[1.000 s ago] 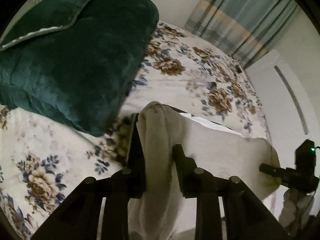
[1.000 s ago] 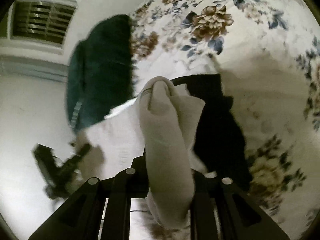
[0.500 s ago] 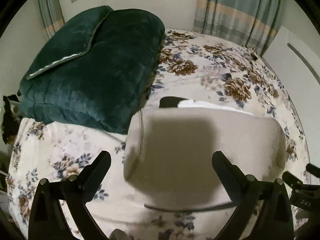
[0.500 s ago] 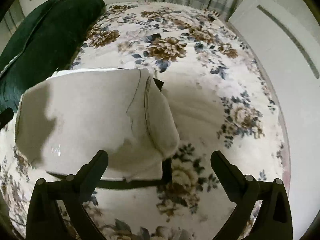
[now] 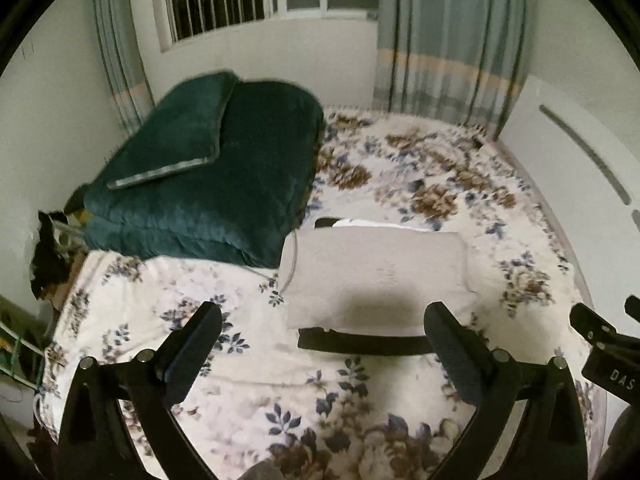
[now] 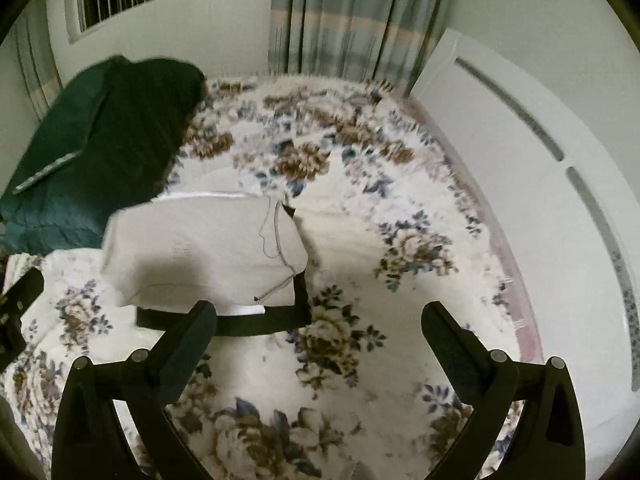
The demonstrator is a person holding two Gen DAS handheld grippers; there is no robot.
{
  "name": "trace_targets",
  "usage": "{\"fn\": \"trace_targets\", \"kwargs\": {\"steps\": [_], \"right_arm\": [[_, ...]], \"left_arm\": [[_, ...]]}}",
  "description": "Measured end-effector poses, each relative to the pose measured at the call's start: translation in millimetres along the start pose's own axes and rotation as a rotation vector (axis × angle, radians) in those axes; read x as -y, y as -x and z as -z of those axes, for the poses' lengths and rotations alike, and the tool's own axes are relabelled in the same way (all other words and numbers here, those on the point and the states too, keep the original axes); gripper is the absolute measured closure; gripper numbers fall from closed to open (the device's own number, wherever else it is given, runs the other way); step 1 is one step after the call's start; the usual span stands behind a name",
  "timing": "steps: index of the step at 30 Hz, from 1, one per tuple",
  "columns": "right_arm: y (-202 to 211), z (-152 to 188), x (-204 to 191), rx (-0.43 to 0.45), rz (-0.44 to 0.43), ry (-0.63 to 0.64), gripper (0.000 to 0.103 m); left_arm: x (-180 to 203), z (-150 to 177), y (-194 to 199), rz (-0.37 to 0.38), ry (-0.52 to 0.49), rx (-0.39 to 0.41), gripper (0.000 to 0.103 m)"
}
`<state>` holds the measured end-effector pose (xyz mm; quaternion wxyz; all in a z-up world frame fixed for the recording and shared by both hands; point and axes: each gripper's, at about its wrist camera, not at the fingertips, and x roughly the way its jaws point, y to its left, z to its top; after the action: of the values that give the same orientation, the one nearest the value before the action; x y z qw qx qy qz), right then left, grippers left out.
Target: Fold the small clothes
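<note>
Evidently fold step done: folded beige cloth garment [image 5: 376, 272] lay mid-bed atop black garment [image 5: 360, 343], near floral bedspread [image 5: 260, 380] left edge. Left gripper [image 5: 324, 344], right gripper [image 6: 320, 340] jaws wide apart, empty. Next: likely another garment.

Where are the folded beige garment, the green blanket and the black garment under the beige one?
beige garment [image 5: 376, 268]: left wrist view, middle of its top face.
green blanket [image 5: 224, 184]: left wrist view, middle of its top.
black garment [image 6: 256, 322]: right wrist view, the strip showing along the near edge.
</note>
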<state>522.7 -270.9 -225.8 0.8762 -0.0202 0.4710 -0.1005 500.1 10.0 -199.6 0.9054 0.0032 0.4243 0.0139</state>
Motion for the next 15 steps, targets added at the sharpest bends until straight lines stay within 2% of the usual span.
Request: {"fn": "trace_targets", "kwargs": {"steps": [5,9,15], "right_arm": [[99.4,18.5,13.7,0.085,-0.006,-0.007,0.0],[175.4,38.3,30.5,0.147,-0.021,-0.022,0.0],[266.5,67.7,48.8,0.242,-0.026,-0.021,0.0]], "left_arm": [[1.7,10.7,87.1,0.019,-0.001,0.064,0.0],[0.3,19.5,137.8,0.03,0.01,0.088,0.0],[-1.1,37.5,198.8,0.039,0.024,0.109,0.0]]}}
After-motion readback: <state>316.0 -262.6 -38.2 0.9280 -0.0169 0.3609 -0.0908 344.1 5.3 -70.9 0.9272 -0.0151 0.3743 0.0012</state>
